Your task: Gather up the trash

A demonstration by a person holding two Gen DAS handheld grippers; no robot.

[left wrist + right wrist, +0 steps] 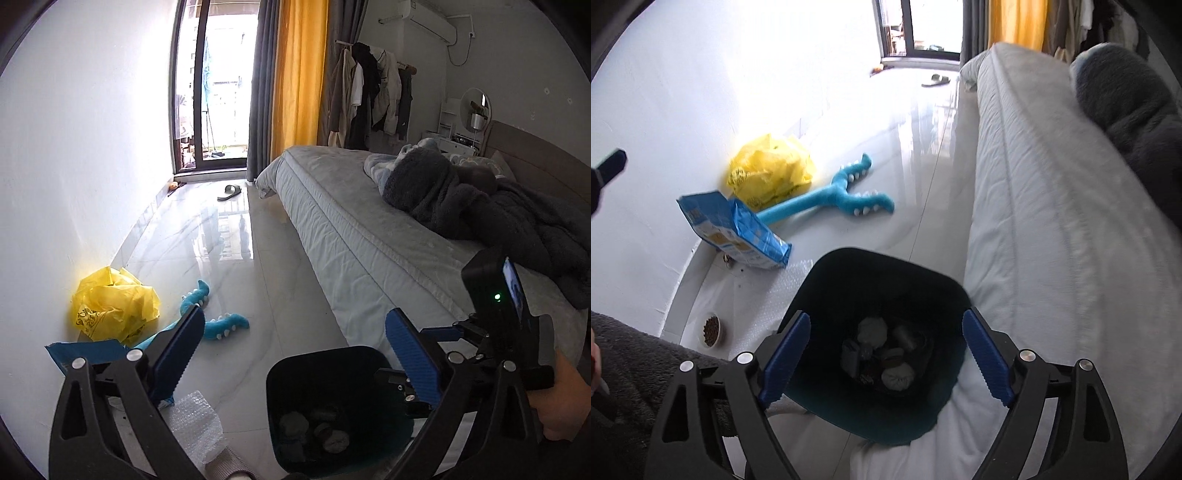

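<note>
- Far left, against the wall, you have a crumpled yellow bag (771, 171) on the floor, with a blue packet (733, 230) leaning just in front of it.
- Beside them lies a blue plush toy (846, 192); a small bowl (711, 329) of brown pellets sits nearer you, next to a sheet of bubble wrap (194, 421).
- Your left gripper (295, 350) is released, jaws spread wide, nothing between them.
- The dark bin (882, 291) stands on the floor touching the bed (1052, 221); crumpled trash (882, 350) lies at its bottom.
- Your right gripper (886, 356) hangs over the bin's mouth, jaws apart and empty.
</note>
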